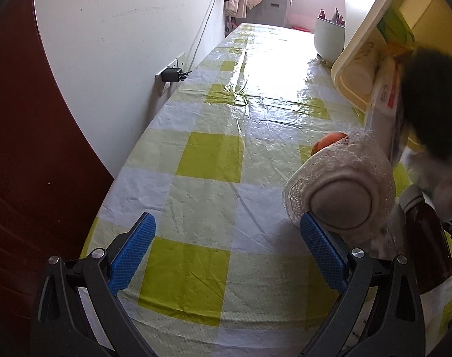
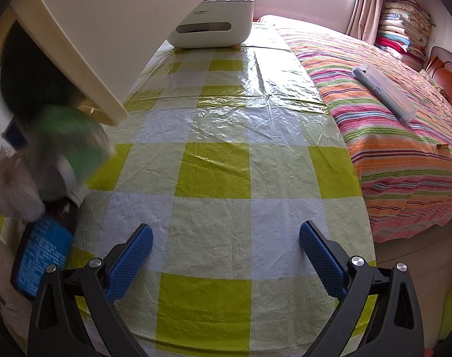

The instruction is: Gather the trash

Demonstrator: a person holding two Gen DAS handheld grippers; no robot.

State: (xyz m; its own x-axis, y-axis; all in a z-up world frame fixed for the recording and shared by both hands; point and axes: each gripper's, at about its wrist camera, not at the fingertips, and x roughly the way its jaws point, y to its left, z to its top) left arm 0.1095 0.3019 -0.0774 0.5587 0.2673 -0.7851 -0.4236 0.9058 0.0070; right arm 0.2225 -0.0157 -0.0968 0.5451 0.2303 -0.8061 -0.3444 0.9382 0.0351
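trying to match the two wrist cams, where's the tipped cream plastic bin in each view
Left wrist: the tipped cream plastic bin is upper right, mouth facing the camera.
Right wrist: upper left, outer wall showing.
Shared landmark: white desktop organiser at the table's far end.

Little could be read here. At about twelve o'clock from the right gripper's camera, the white organizer box (image 2: 211, 26) at the far end of the table carried a short grey brand mark on its front, something like "ecoco", though the letters were too small to be sure. At nine o'clock, low down, the brown bottle (image 2: 43, 255) wore a blue label with rows of white print, too blurred to make out. On the left camera's side, at three o'clock, a white packet (image 1: 388, 89) showed red markings, illegible.
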